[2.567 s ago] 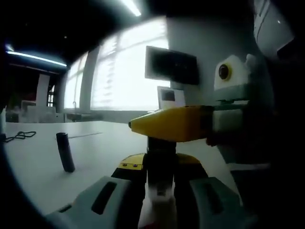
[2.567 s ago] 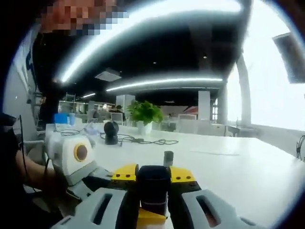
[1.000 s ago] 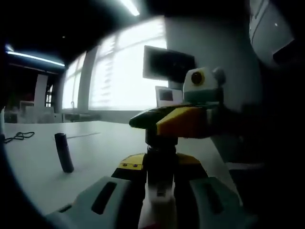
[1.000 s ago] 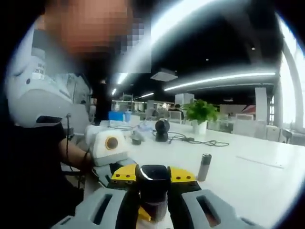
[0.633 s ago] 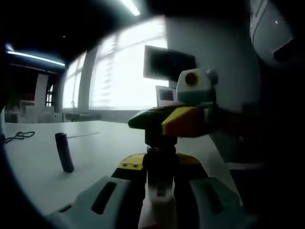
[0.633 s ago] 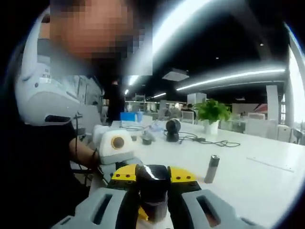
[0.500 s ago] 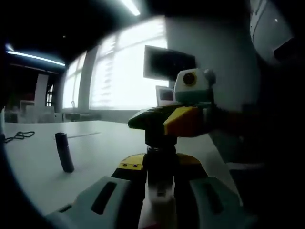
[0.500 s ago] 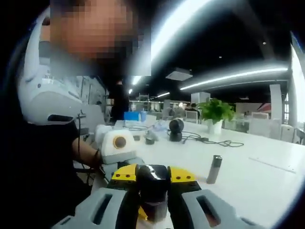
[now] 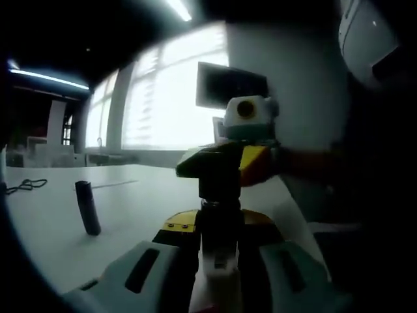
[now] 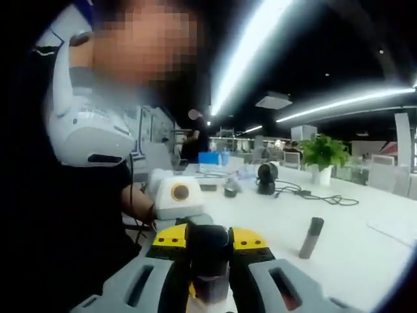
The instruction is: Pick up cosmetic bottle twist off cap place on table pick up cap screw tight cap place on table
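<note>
In the left gripper view my left gripper point(image 9: 220, 229) is shut on the pale cosmetic bottle point(image 9: 219, 264), which stands upright between its jaws. The bottle's black cap point(image 9: 220, 190) sticks up above them. My right gripper point(image 9: 223, 164) reaches in from the right and is shut on that cap from above. In the right gripper view the black cap point(image 10: 208, 251) sits clamped between the yellow-tipped jaws of my right gripper point(image 10: 208, 242). The left gripper's white body point(image 10: 177, 194) shows just behind, held by a person's hand.
A dark slim tube point(image 9: 88, 207) stands on the white table point(image 9: 143, 195) to the left; in the right gripper view this tube point(image 10: 311, 237) is at the right. A cable point(image 9: 26, 186), a round black device point(image 10: 265, 176) and a potted plant point(image 10: 322, 153) lie farther off. The person's body is close on the left.
My right gripper has turned around the cap: in the left gripper view its body swung from the right toward the middle. The right gripper view has rolled and panned. The bottle stays held.
</note>
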The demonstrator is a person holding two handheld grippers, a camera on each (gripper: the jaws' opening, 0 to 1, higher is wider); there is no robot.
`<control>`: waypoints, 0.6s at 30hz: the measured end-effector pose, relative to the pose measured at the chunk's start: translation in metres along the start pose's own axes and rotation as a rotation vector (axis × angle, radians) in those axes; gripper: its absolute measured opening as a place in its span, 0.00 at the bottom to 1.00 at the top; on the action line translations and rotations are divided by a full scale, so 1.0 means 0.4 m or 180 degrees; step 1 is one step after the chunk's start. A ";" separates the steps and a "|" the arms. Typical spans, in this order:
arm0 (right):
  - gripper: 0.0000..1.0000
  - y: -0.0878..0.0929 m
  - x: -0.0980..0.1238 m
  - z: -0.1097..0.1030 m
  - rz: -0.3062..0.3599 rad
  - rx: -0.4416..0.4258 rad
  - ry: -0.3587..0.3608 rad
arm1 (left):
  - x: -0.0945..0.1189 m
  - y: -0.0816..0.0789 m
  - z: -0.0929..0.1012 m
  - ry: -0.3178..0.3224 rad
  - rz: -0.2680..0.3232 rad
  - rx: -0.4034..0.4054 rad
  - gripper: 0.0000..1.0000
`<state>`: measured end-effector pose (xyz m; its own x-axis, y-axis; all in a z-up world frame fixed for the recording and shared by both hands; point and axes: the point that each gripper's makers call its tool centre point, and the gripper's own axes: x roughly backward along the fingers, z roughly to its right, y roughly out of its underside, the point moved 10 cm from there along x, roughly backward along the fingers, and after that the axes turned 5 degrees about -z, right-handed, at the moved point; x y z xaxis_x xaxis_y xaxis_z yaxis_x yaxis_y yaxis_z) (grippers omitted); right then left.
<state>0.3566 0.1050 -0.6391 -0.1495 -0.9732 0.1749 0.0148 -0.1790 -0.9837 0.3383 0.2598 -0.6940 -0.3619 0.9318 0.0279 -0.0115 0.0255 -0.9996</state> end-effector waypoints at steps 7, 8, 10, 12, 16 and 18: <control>0.16 0.002 -0.002 0.020 0.0034 0.0039 -0.0419 | -0.001 0.000 0.001 0.0026 0.0004 0.0001 0.12; 0.16 0.002 -0.003 0.026 0.0032 0.0045 -0.0502 | -0.001 0.000 0.001 0.0030 0.0002 0.0009 0.12; 0.16 0.002 -0.005 0.036 0.0018 0.0041 -0.0647 | -0.001 0.000 0.001 0.0031 0.0000 0.0020 0.12; 0.16 0.000 -0.008 0.047 0.0007 0.0106 -0.0775 | 0.000 0.000 0.001 0.0026 -0.0005 0.0030 0.12; 0.16 0.000 -0.010 0.067 0.0016 0.0107 -0.1011 | 0.000 -0.001 -0.001 0.0037 -0.0012 0.0053 0.12; 0.16 0.001 -0.009 0.075 0.0027 0.0099 -0.1065 | 0.001 -0.001 -0.002 0.0039 -0.0011 0.0058 0.12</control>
<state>0.3868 0.1041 -0.6389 0.1837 -0.9672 0.1755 0.0456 -0.1700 -0.9844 0.3391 0.2603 -0.6937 -0.3503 0.9361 0.0314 -0.0300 0.0223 -0.9993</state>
